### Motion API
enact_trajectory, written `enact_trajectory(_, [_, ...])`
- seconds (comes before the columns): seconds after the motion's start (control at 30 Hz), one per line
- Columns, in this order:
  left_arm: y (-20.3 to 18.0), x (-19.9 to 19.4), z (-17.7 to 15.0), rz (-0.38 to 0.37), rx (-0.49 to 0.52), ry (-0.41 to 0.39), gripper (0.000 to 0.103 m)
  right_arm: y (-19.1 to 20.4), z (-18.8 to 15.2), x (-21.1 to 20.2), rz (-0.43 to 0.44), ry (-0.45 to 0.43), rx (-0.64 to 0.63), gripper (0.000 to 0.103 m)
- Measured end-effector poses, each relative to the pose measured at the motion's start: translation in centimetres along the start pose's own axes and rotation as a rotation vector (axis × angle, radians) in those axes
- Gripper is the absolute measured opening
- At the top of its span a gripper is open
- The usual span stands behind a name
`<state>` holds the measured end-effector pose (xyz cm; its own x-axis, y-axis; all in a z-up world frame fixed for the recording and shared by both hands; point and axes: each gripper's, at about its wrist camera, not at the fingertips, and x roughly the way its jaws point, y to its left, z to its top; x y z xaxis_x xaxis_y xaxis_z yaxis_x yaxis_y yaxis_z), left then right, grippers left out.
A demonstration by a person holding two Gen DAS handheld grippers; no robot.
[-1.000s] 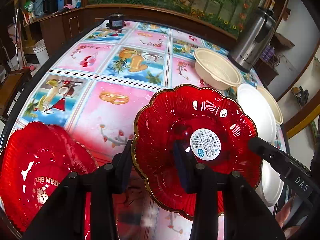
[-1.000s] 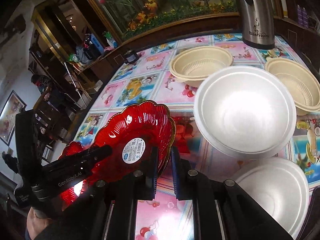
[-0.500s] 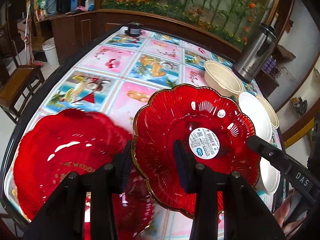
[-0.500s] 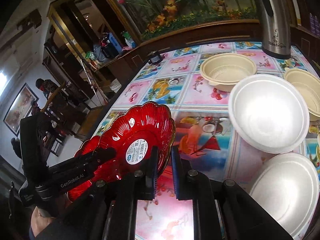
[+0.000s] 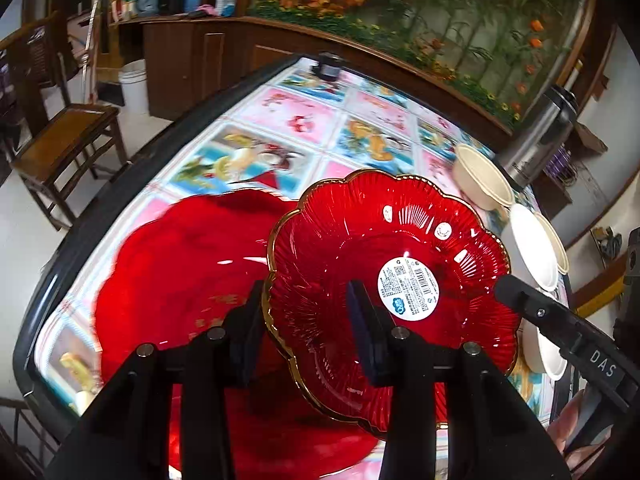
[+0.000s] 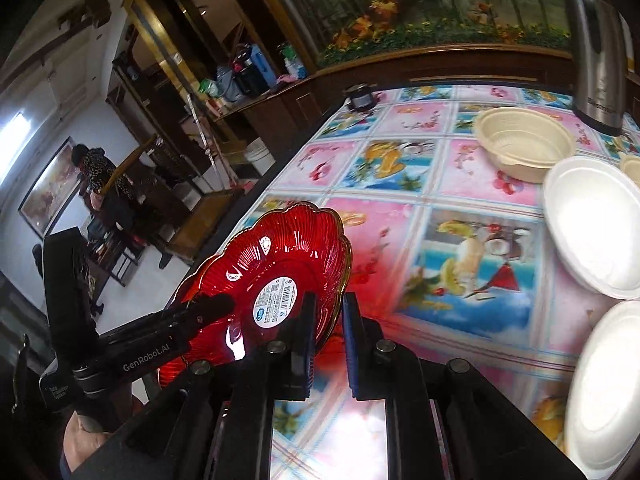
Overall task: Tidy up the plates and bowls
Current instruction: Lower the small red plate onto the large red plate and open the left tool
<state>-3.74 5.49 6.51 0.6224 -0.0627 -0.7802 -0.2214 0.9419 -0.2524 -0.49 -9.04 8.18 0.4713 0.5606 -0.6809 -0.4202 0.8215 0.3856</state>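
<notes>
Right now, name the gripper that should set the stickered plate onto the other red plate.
Left, probably: the left gripper grips the stickered plate right over the other red plate; the right gripper pinches its rim nearer the white bowls.

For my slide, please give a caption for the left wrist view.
Both claws grip a red plate above a second red plate on the table.

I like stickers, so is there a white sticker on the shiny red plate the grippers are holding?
Yes, a round white barcode sticker sits in the middle of the red plate held up by the left gripper and right gripper.
</notes>
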Motion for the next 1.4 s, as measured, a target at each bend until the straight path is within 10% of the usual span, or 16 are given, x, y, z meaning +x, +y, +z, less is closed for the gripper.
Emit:
enact_trajectory(0.43, [6.8, 0.3, -1.9, 0.044, -0.108, 0.024, 0.037, 5.4, -2.7, 5.8, 0.008, 0.129, -0.109, 0.013])
enact_trajectory(0.77, [6.2, 0.1, -2.3, 0.137, -0.005, 0.017, 0.04, 6.7, -3.7, 7.0, -0.044, 0.157, -0.184, 0.013])
enact_trajectory(1.4, [2.8, 1.7, -2.3, 0.301, 0.188, 0.085, 0.081, 8.1, -4.4, 7.3, -0.12, 0.133, -0.279, 0.013])
